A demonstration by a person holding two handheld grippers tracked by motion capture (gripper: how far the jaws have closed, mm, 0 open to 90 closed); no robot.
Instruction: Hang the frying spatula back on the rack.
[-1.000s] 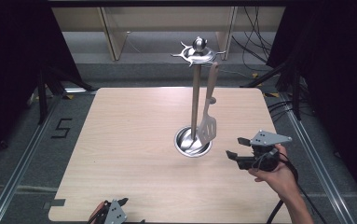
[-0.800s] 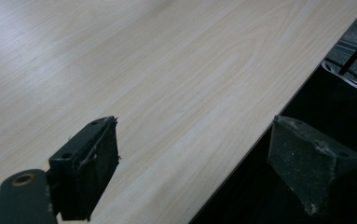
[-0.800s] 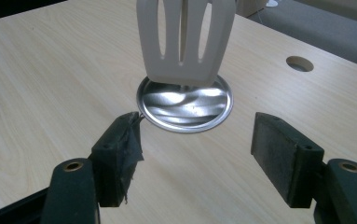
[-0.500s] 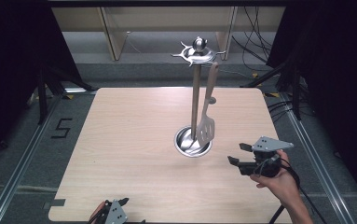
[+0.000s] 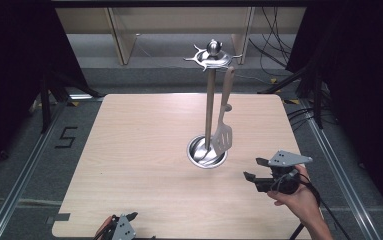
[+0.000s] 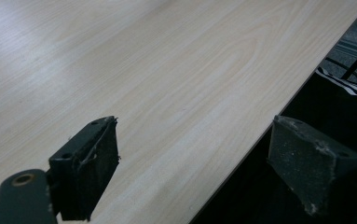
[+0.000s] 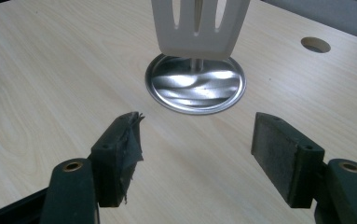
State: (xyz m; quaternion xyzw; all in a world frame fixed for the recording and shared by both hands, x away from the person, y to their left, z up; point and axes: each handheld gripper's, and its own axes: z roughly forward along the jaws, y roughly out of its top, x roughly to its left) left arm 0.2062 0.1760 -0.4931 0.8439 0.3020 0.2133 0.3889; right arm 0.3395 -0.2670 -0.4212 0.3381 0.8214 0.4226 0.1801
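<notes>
The table (image 5: 144,150) is pale matt wood grain. The stand (image 5: 209,107) is shiny polished metal, its round base (image 7: 195,85) mirror-glossy. The spatula (image 5: 222,135) looks smooth and matt.

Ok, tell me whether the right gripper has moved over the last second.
Yes. The right gripper has drawn back toward the near table edge, farther from the stand's round base, jaws open and empty.

A pale wooden table (image 5: 144,150) stands on grey carpet, with metal rails (image 5: 26,175) along its left and right. A "5" (image 5: 65,137) is marked on the floor at left. Black curtains (image 5: 9,60) hang both sides; light wooden shelving (image 5: 124,30) and cables (image 5: 274,45) lie far
</notes>
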